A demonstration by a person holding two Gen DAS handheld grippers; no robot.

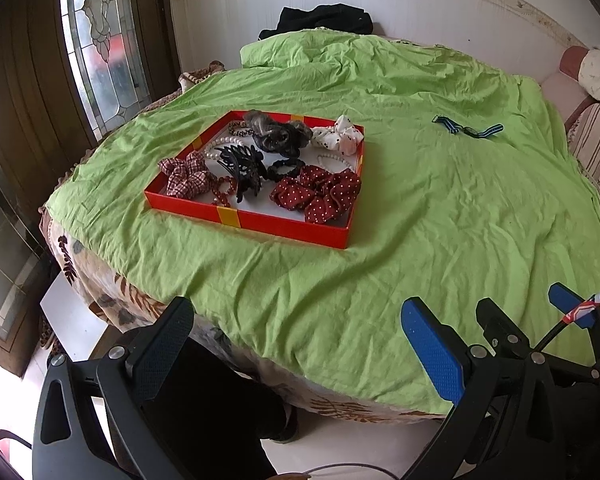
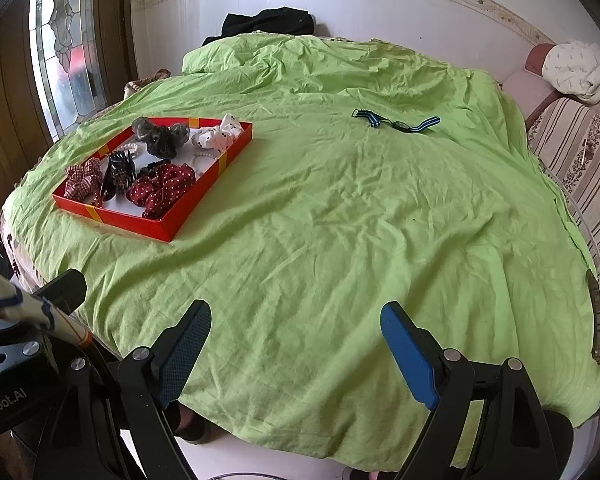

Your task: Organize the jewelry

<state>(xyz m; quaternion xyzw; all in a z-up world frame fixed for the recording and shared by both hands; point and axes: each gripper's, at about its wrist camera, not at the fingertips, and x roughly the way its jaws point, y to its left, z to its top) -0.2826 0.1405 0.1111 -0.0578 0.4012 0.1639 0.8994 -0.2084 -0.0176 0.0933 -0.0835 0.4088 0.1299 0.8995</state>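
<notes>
Striped strap point(image 2: 396, 122) lies loose on the bed point(image 2: 340, 240), 12 o'clock from the right tongs point(image 2: 296, 344); red tray point(image 2: 204, 188) at 10. Light, limp; pinch mid-band. Both tongs, including the left point(image 1: 300, 340), gape empty.

A bed point(image 2: 340, 240) under a rumpled green sheet point(image 1: 420, 220) fills the room, set against a white tiled wall point(image 2: 340, 4) with a floral border. Daylight comes through a leaded glass window point(image 1: 100, 40) in dark wood at the left; a striped sofa point(image 2: 572, 152) stands at the right, over pale floor point(image 1: 360, 440).
</notes>
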